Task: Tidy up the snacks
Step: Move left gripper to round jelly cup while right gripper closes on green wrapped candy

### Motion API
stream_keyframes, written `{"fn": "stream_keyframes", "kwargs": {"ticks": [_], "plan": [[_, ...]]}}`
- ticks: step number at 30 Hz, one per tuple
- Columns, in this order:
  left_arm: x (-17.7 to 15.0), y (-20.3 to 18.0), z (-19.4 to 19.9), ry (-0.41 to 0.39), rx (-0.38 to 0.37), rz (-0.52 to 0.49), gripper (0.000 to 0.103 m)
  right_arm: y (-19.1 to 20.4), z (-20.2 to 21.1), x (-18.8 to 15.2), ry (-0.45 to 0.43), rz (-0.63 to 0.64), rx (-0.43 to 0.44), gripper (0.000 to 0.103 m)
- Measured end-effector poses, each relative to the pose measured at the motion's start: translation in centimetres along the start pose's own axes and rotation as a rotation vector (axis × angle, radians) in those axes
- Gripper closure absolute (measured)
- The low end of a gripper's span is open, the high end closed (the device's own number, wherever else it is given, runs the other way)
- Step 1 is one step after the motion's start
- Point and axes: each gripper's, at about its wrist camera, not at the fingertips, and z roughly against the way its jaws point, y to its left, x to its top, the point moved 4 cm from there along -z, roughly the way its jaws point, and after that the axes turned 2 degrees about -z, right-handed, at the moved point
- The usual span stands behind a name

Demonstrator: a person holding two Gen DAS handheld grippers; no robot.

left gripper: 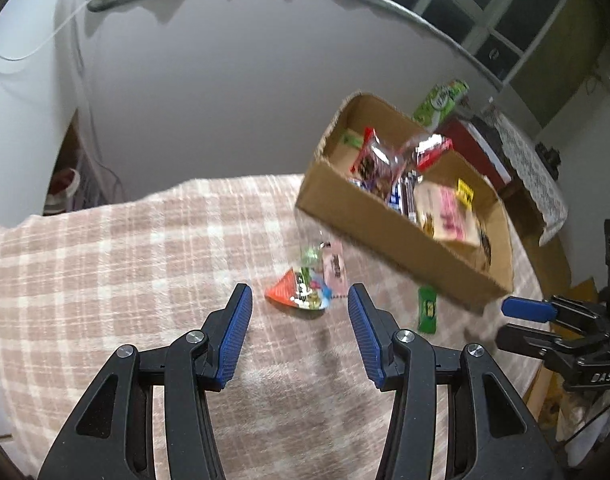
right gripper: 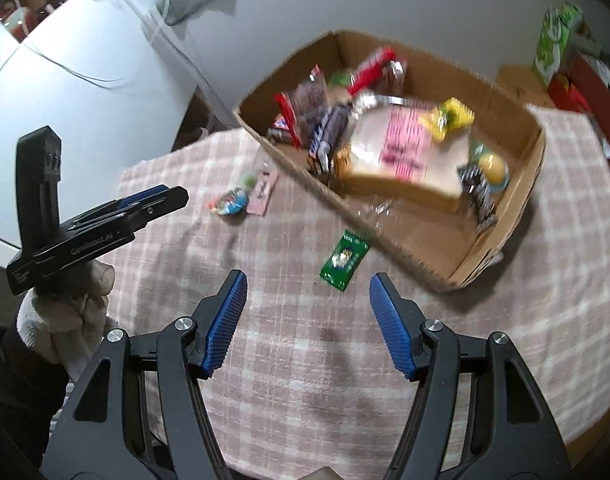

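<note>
A: How do your snacks lie?

B: A green packet point(right gripper: 344, 260) lies flat on the checked tabletop point(right gripper: 305, 380) just beside the cardboard box point(right gripper: 501, 236), near your right gripper point(right gripper: 309, 322). A colourful pouch point(left gripper: 303, 292) sits before your left gripper point(left gripper: 301, 336).

A: Risks?

B: Both grippers are open and empty. Thin wrappers may slip, or you may pinch the cloth; 2 grippers could collide.

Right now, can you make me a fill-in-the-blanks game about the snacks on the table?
1. Most snacks sit inside the ____ box.
2. The lone flat packet lying on the checked cloth in front of the right tool is coloured ____.
3. Both the left tool and the right tool hold ____.

Missing words: cardboard; green; nothing
</note>
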Motion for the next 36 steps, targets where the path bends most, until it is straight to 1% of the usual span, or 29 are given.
{"fn": "stream_keyframes", "kwargs": {"ticks": [3,6,11,19,22,24,28,35,36], "plan": [[-0.2,0.0,-0.8,0.018,-0.006,-0.011,0.053,-0.3,-1.3,-0.2,0.012,-0.024,-0.017,0.037],[-0.2,0.1,-1.5,0.025,-0.01,-0.02,0.052,-0.3,-2.3,-0.4,0.023,-0.055,-0.015,0.043],[-0.2,0.2,-2.4,0.033,-0.021,-0.044,0.052,-0.2,-3.6,-0.6,0.024,-0.079,-0.05,0.045],[0.3,-0.1,-3.9,0.045,-0.049,-0.087,0.052,-0.1,-5.7,-0.1,0.014,-0.128,-0.095,0.05],[0.3,-0.4,-4.4,0.046,-0.045,-0.107,0.052,0.1,-6.7,0.1,0.02,-0.128,-0.115,0.051],[0.3,-0.6,-4.8,0.049,-0.037,-0.122,0.052,0.1,-7.2,0.4,0.024,-0.13,-0.129,0.055],[0.2,-0.5,-5.2,0.049,-0.032,-0.114,0.052,0.2,-8.1,0.9,0.039,-0.129,-0.146,0.059],[0.2,-0.4,-5.5,0.044,-0.025,-0.111,0.052,0.8,-8.9,1.6,0.051,-0.079,-0.181,0.06],[0.1,-0.4,-5.5,0.041,-0.025,-0.113,0.052,0.9,-9.0,1.7,0.054,-0.075,-0.184,0.063]]}}
